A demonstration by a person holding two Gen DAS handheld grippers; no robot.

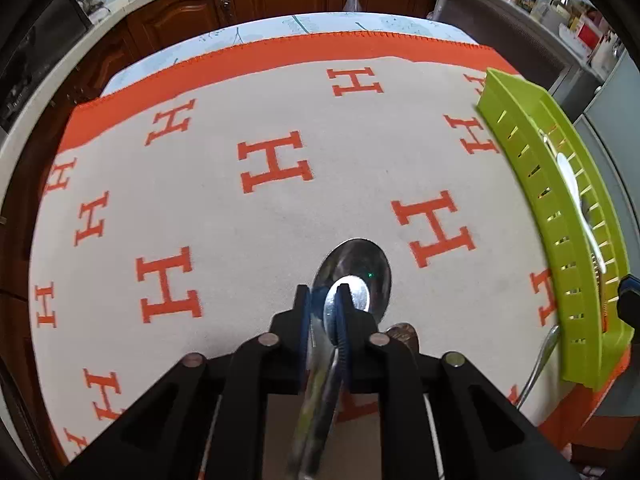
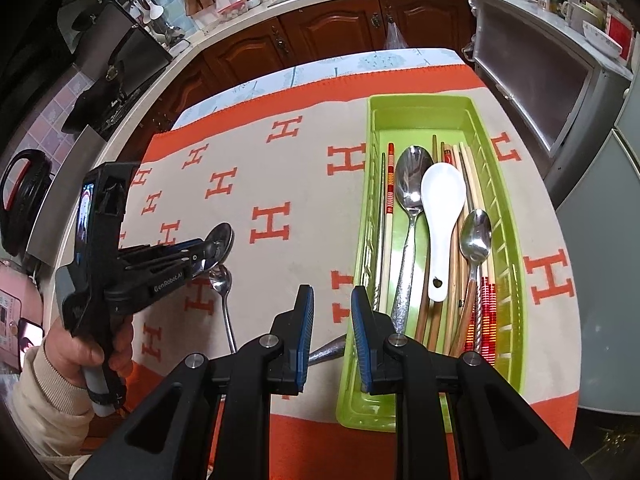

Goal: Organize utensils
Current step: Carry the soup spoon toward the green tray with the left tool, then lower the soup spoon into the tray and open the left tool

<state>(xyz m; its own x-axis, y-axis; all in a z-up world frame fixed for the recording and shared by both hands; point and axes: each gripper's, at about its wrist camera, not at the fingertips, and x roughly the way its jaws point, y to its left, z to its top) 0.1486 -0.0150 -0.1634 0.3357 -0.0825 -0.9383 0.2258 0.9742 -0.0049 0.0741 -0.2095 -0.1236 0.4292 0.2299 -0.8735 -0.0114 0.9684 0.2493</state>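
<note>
Kitchen table [image 2: 304,184] covered by a beige cloth [image 1: 248,220] patterned with orange H shapes. The left hand-held gripper [image 1: 326,312], held by a hand [image 2: 80,354] in a cream sleeve, has its blue-padded jaws pressed together on the handle of a large metal spoon [image 1: 354,276]; the spoon's bowl sticks out past the fingertips, above the cloth. In the right wrist view this gripper sits at the left of the scene, with a smaller metal spoon [image 2: 224,292] lying on the cloth just beneath it.

The right hand-held gripper [image 2: 332,336] points down at the near end of a lime-green slotted utensil tray [image 2: 516,272] on the right side of the table. Its jaws stand a little apart and pinch nothing; its right finger is at the tray's near left wall. A metal handle [image 2: 326,352] shows on the cloth between its fingers.

Inside the tray, lying lengthwise, are a large metal spoon [image 2: 412,184], a white ceramic soup spoon [image 2: 442,208], a smaller metal teaspoon [image 2: 475,236], and several wooden chopsticks [image 2: 472,176], some with red and orange striped ends.

Wooden cabinets [image 2: 336,28] and a cluttered counter lie beyond the table's far edge.
</note>
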